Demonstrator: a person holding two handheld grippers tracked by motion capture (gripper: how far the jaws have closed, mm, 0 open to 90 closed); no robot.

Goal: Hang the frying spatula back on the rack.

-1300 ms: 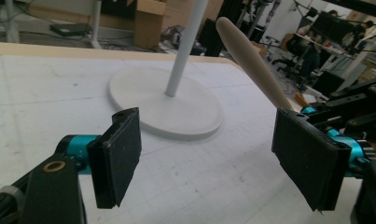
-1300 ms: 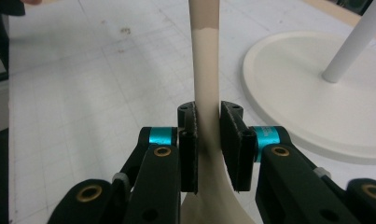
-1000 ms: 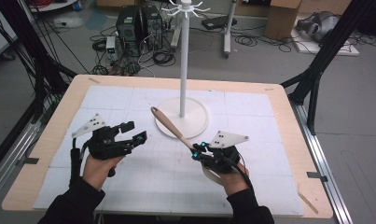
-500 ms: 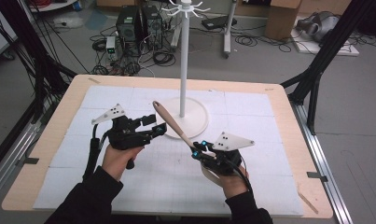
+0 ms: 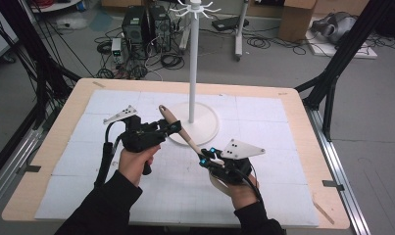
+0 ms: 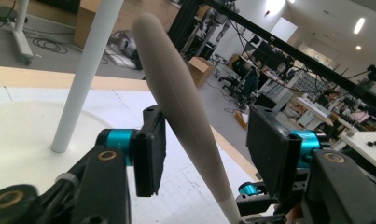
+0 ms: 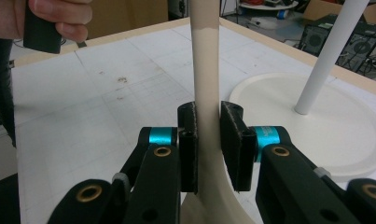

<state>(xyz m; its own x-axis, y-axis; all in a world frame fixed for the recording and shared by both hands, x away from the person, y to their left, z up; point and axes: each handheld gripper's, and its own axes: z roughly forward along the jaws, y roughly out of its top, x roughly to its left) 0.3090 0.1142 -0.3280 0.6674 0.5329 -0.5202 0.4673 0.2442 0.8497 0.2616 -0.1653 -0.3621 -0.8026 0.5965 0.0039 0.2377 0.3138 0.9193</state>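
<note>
**Two grippers meet on one long utensil**

The right gripper (image 5: 208,155) is clamped on a cream-coloured utensil (image 5: 178,129) near its broad lower end; in the right gripper view both black pads press flat against the stem (image 7: 206,70), which rises straight up between them. From above, the utensil slants up and away to the left, its rounded handle tip ending near the edge of the white round base (image 5: 205,128) of a stand.

The left gripper (image 5: 171,127) sits at the handle's upper part with its jaws spread wide. In the left gripper view the handle (image 6: 176,98) runs diagonally through the gap (one pad looks very close to it or just touching, the other stands well apart), so nothing is gripped there.

The stand's white pole (image 5: 193,63) rises from the base, just beyond the handle. Everything sits over a white mat (image 5: 263,122) on a wooden table (image 5: 303,127). The person's left hand (image 5: 136,159) wraps that gripper's grip.
</note>
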